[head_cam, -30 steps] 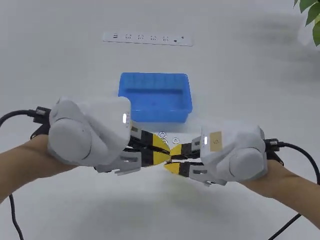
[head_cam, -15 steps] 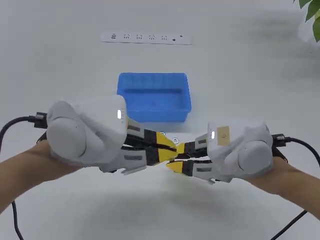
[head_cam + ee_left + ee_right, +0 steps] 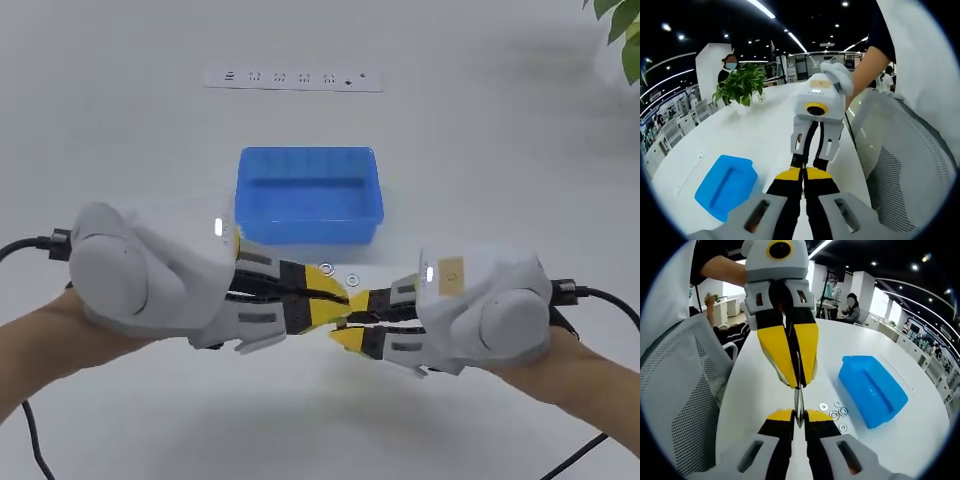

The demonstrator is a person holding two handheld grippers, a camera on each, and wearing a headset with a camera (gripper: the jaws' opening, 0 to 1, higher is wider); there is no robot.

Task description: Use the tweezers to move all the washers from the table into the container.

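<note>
Pinching the tweezers (image 3: 798,402) from opposite ends, the left hand-held gripper (image 3: 796,382) and right hand-held gripper (image 3: 799,416) are both clamping them, probably re-seating the grip before picking washers (image 3: 835,412).

— What carries everything?

— A plain white table (image 3: 500,150), smooth and matte.

— And what lies on it?

— A blue rectangular container (image 3: 309,195) sits about midway between the left and right edges, open side up, its long side across the table. Just on its near side, several small metal washers (image 3: 835,412) lie flat in a loose cluster, close to one another and apart from the container's wall.

— Anything further back?

— A white power strip (image 3: 294,78) lies flat beyond the container, toward the far edge and parallel to it. A green leafy plant (image 3: 740,87) stands toward the far right corner.
</note>
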